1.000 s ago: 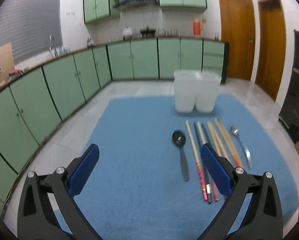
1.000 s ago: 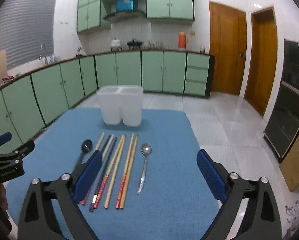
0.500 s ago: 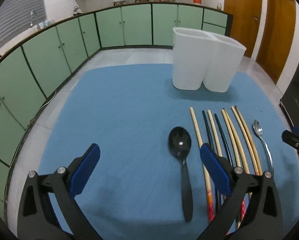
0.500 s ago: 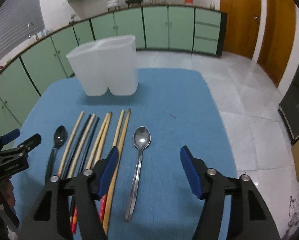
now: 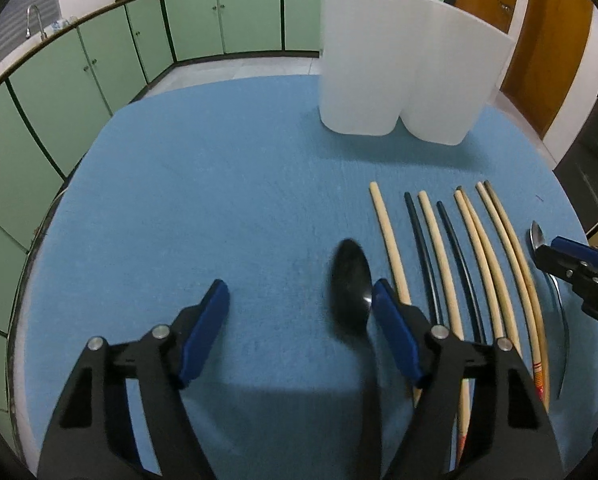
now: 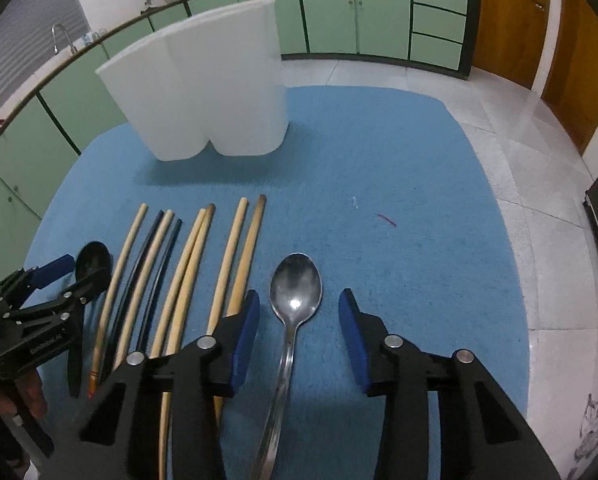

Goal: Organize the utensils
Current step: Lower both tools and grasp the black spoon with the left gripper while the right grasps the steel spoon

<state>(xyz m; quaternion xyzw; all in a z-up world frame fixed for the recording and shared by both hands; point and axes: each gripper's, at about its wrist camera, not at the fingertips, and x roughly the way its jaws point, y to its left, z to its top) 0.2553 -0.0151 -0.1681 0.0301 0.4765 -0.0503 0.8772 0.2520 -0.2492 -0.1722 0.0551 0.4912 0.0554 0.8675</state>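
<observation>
Straddling a shiny steel spoon [image 6: 295, 292], the right gripper [image 6: 298, 320] has just been closing, pads clear of it. Left gripper [image 5: 301, 328], also narrowing, empty; glossy black spoon [image 5: 351, 284] touches its right pad.

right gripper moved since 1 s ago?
Yes. The right gripper has come down and forward toward the white holder, now straddling the metal spoon; its fingers have just been closing, not yet pressing it.
</observation>
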